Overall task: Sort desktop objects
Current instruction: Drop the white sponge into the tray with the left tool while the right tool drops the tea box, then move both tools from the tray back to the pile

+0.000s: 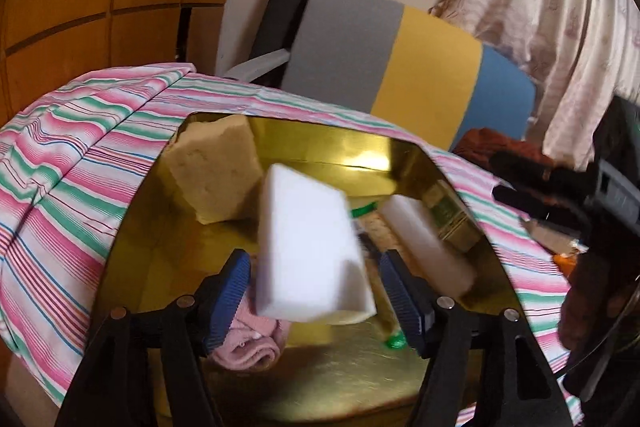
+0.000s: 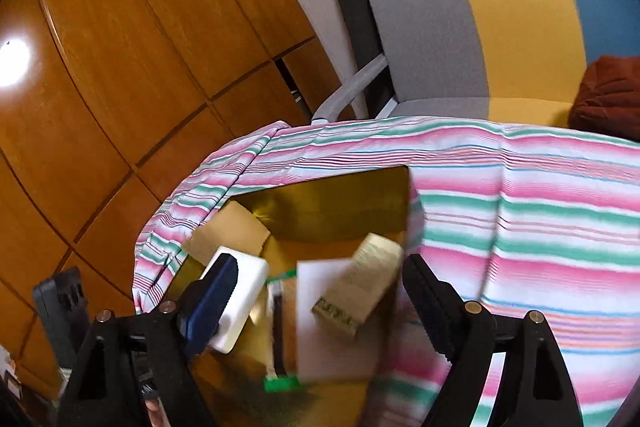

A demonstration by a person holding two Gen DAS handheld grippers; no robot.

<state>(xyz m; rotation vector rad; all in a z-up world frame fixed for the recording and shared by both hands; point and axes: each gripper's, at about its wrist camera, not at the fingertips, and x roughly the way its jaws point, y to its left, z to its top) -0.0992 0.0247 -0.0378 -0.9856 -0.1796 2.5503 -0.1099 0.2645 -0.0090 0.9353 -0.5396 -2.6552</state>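
Over the gold tray: both claws hang above a gold tray point(image 1: 132, 247) sitting on the striped-cloth surface point(image 1: 60, 163).
Risk: the white foam block point(image 1: 312, 247) looks motion-blurred between the left claw's pads with no firm contact showing, so it's probably dropping or loose; it could bounce off the tan sponge point(image 1: 216, 171) or tip onto the cloth instead of settling in the tray.
Risk 2: the tray's already crowded (pink cloth point(image 1: 248, 343), a green-capped tube point(image 1: 394, 339), a second white block point(image 1: 424, 243)), so things could pile up and slide.
Left claw point(image 1: 316, 303): jaws spread wide, blue pads either side of the white block, not squeezing it as far as can be seen.
Right claw point(image 2: 320, 303): also wide apart, with a gold-wrapped box point(image 2: 360, 283) blurred between the fingers; no grip visible.
Task stuff: mostly inside the tray now.
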